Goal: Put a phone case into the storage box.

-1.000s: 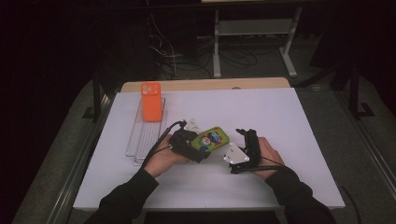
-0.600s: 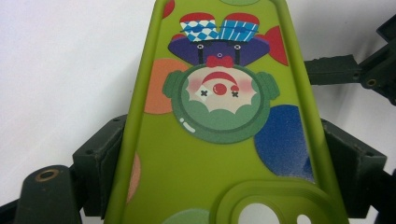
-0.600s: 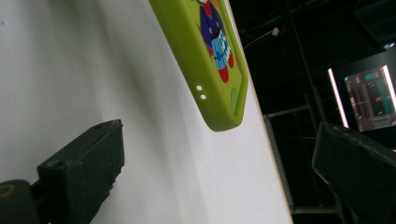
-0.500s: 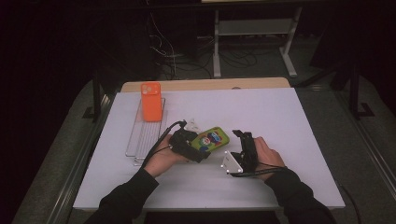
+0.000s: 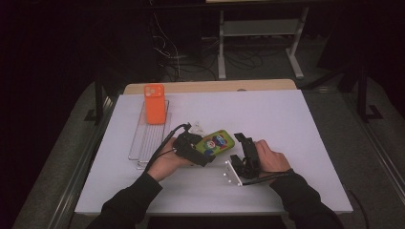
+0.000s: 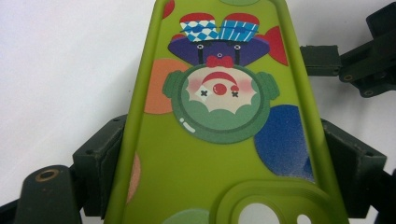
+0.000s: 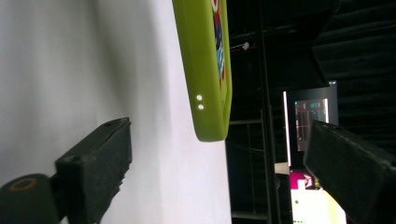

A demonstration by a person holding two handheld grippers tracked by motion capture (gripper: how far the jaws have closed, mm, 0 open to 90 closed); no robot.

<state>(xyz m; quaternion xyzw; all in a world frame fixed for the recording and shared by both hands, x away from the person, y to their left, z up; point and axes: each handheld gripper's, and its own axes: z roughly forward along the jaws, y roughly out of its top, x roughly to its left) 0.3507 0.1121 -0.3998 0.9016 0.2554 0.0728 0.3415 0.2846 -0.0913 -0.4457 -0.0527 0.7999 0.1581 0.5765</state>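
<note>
The green phone case (image 5: 217,142) with a clown picture lies near the middle of the white tabletop (image 5: 296,124). The left claw (image 5: 203,153) pinches it by both long edges at the camera-hole end, with the jaws pressed on the rim. The right claw (image 5: 242,145) is just beside the far end of the case, turned on its side; its jaws are spread and have just been closing a little, with the case tip not yet between them. An orange phone case (image 5: 154,103) stands well away from the green case, on a clear rack (image 5: 149,138).
</note>
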